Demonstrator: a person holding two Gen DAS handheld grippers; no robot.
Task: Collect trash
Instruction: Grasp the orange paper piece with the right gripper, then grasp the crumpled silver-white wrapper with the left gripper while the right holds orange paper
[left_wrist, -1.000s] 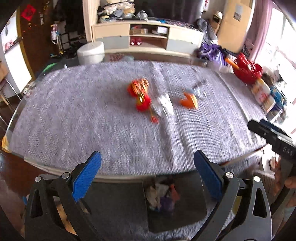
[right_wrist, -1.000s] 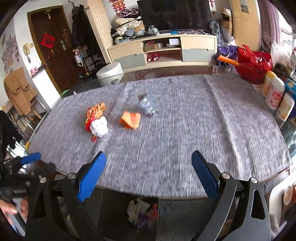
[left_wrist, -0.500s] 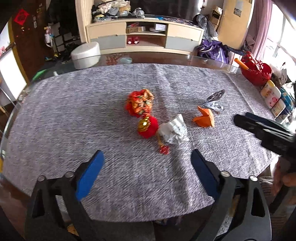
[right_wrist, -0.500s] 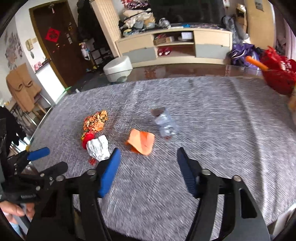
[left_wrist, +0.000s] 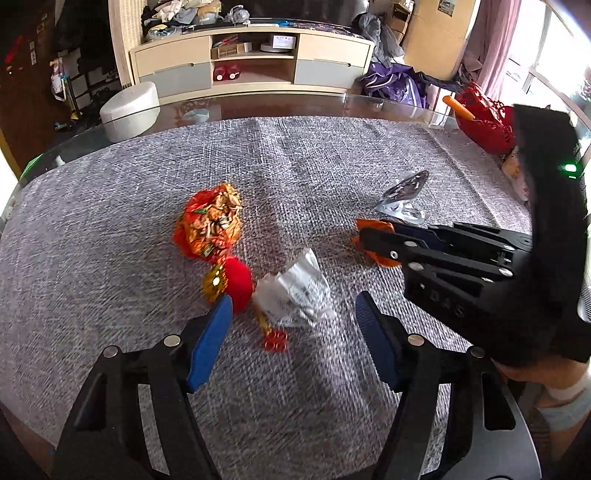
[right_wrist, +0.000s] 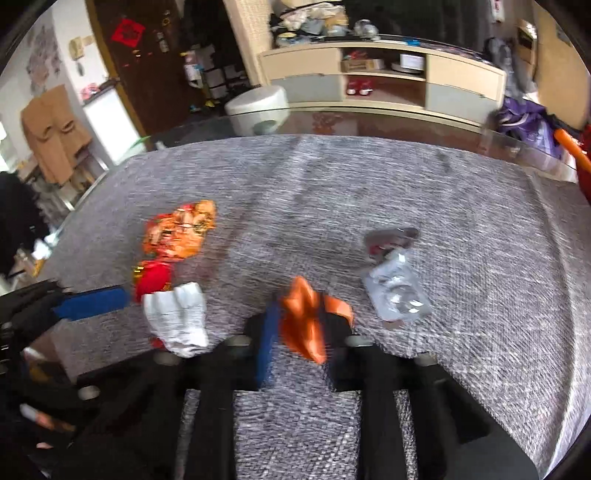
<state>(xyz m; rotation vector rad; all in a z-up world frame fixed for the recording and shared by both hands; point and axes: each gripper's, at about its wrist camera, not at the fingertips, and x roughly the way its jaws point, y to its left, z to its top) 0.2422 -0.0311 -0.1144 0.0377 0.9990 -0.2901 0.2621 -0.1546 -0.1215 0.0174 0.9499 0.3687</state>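
Right gripper (right_wrist: 301, 332) just closed, pinching orange wrapper (right_wrist: 306, 321) on grey cloth (right_wrist: 369, 184); left gripper (left_wrist: 293, 325) half-open, narrowing around white crumpled paper (left_wrist: 295, 291), pads not touching

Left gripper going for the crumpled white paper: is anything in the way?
Nothing blocks it. The left gripper is open, its jaws just closing in, with the white paper just ahead. The red ornament sits against the paper's left side and could get caught.

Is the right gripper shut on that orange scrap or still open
Shut on it. The right gripper has just been closing, and its fingers now pinch the crumpled orange scrap from both sides.
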